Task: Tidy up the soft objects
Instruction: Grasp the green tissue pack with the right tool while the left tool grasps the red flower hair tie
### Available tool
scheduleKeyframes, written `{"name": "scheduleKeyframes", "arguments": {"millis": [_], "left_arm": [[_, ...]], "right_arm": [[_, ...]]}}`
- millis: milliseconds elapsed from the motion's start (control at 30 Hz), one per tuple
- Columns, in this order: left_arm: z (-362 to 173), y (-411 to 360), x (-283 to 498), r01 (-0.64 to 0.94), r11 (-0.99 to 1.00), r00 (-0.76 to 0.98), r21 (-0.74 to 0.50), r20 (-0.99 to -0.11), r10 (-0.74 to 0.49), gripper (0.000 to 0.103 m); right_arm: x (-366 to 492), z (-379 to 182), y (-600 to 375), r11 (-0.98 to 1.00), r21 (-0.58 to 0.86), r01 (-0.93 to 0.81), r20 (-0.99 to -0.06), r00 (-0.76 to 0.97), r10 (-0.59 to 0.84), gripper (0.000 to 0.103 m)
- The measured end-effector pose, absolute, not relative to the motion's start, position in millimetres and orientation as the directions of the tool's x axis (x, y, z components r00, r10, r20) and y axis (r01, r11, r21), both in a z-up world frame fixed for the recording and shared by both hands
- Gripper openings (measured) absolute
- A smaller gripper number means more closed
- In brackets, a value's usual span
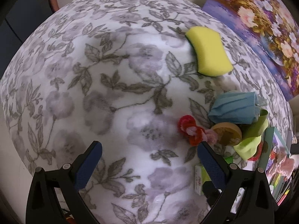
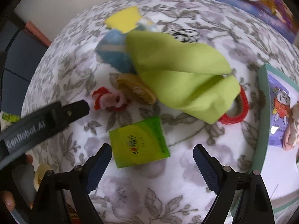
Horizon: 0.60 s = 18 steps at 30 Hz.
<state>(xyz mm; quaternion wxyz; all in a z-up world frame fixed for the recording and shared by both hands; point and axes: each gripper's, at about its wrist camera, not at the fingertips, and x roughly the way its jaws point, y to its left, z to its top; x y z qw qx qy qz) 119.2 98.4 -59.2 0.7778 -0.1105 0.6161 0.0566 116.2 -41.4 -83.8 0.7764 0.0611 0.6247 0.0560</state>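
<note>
A crumpled lime-green cloth lies at the centre of the floral fleece blanket, overlapping a folded blue cloth at ten o'clock and a red plastic ring at four o'clock. A round tan sponge disc touches its eight o'clock edge, with a red and pink chenille twist just beside. A green tissue packet sits near, at six o'clock. A yellow curved sponge rests well apart at twelve o'clock. The right gripper hangs released and empty above the packet; the left gripper gapes wide over bare blanket.
</note>
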Motion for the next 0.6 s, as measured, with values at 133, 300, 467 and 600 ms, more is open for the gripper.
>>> {"name": "scheduleKeyframes", "arguments": {"millis": [133,300,467,600], "left_arm": [[-63,106,121,-0.242,0.964,0.23,-0.111,-0.972,-0.054,0.101],[-61,106,121,-0.231,0.966,0.233,-0.118,-0.97,-0.063,0.101],[-61,101,122,-0.216,0.967,0.238,-0.138,-0.968,-0.085,0.101],[-67,93,126,-0.206,0.968,0.23,-0.142,-0.969,-0.093,0.101]], "right_arm": [[117,-89,-31,0.99,0.134,-0.037,-0.97,0.198,0.138,0.09],[118,-97,-23,0.991,0.122,-0.053,-0.97,0.203,0.13,0.074],[125,-100,-16,0.99,0.136,-0.033,-0.968,0.207,0.14,0.07],[122,-96,-27,0.99,0.142,-0.016,-0.969,0.204,0.143,0.07]]}}
